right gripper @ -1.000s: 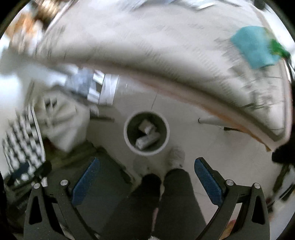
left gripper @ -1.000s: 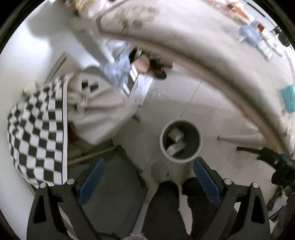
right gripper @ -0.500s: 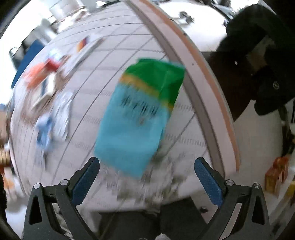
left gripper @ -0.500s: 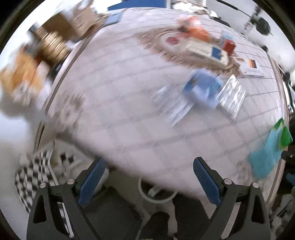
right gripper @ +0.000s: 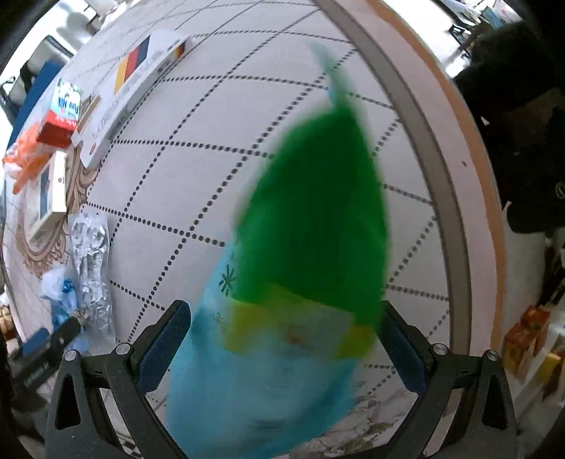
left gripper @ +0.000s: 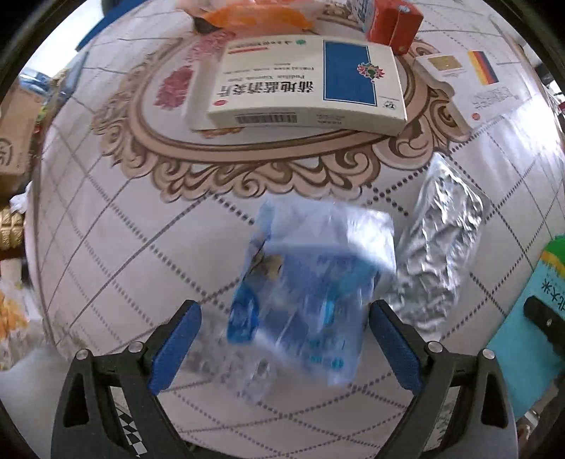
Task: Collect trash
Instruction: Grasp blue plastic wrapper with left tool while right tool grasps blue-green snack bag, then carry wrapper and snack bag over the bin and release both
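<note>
A crumpled clear and blue plastic wrapper (left gripper: 310, 289) lies on the round table, between the open fingers of my left gripper (left gripper: 286, 346). A silver foil blister pack (left gripper: 438, 247) lies just right of it. In the right wrist view a green and cyan bag (right gripper: 303, 268) lies on the table between the open fingers of my right gripper (right gripper: 286, 349). The same bag shows at the right edge of the left wrist view (left gripper: 536, 328). The wrapper (right gripper: 60, 293) and foil (right gripper: 90, 268) show at the left of the right wrist view.
A white and blue medicine box (left gripper: 307, 88) lies on the ornate middle of the table. A red carton (left gripper: 392, 21), an orange bag (left gripper: 254, 14) and a flag-printed box (left gripper: 473, 81) lie behind it. The table edge (right gripper: 445, 169) curves on the right, with a dark coat (right gripper: 522, 148) beyond.
Both grippers rose from over the floor bin to the tabletop. The left came down over the blue wrapper, the right over the green and cyan bag. Both stayed open.
</note>
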Motion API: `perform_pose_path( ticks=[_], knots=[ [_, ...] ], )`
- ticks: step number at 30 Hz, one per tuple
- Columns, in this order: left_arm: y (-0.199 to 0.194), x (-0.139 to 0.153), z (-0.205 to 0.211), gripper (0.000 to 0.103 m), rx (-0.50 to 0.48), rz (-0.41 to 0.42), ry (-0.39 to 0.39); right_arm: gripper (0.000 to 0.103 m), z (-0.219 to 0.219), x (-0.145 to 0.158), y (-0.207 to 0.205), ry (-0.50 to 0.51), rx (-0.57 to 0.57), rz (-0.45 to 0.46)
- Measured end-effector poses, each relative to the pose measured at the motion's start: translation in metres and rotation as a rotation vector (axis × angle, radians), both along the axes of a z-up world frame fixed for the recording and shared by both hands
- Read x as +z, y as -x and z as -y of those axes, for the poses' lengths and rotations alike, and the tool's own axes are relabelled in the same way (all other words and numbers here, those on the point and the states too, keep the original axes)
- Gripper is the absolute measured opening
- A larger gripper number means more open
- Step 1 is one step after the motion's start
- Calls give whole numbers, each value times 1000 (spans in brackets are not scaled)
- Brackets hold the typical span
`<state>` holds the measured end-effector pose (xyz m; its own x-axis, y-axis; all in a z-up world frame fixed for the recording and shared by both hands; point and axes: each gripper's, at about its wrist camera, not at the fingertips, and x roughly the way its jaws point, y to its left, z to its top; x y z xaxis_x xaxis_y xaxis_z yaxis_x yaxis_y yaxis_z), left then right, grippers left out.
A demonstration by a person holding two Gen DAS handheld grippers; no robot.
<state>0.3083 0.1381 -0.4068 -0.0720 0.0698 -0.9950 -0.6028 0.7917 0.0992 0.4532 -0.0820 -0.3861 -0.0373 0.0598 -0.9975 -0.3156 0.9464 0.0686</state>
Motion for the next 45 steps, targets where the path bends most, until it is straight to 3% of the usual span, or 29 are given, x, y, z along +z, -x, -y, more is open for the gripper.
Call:
perform_pose_path(
  ticks=[2, 3, 5, 6, 8, 11, 16, 23, 29, 35, 41, 45],
  knots=[
    [-4, -1, -3, 73, 3, -2, 11, 88, -9, -2, -1, 20, 23, 10],
    [-4, 0, -5, 69, 6, 10, 23, 86, -10, -1, -1, 25, 26, 14],
    [-6, 3, -7, 48, 8, 20, 14, 75, -13, 1, 0, 24, 37, 35],
    [-5, 6, -8, 44, 13, 25, 10, 68, -15, 3, 0, 20, 46, 50],
    [-9, 10, -11, 34, 24, 39, 17, 39, -19, 7, -1, -7, 59, 57],
    [-7, 16, -12, 26, 34, 49, 8, 30, -19, 11, -11, -33, 59, 45],
    [6, 36, -3, 19, 40, 80, -20, 24, -10, 25, -15, -87, 68, 56],
    [16, 87, 11, 18, 69, 156, -111, 21, -12, 65, -3, -170, 145, 97],
    [59, 137, 48, 18, 128, 217, -196, 19, -3, 93, 50, -241, 253, 111],
    [129, 154, 83, 18, 170, 278, -219, 19, 8, 111, 122, -298, 336, 125],
    [224, 139, 128, 18, 265, 312, -169, 19, 57, 96, 215, -297, 451, 60],
    [295, 82, 155, 18, 351, 273, -38, 19, 85, 49, 284, -226, 557, -30]
  ],
)
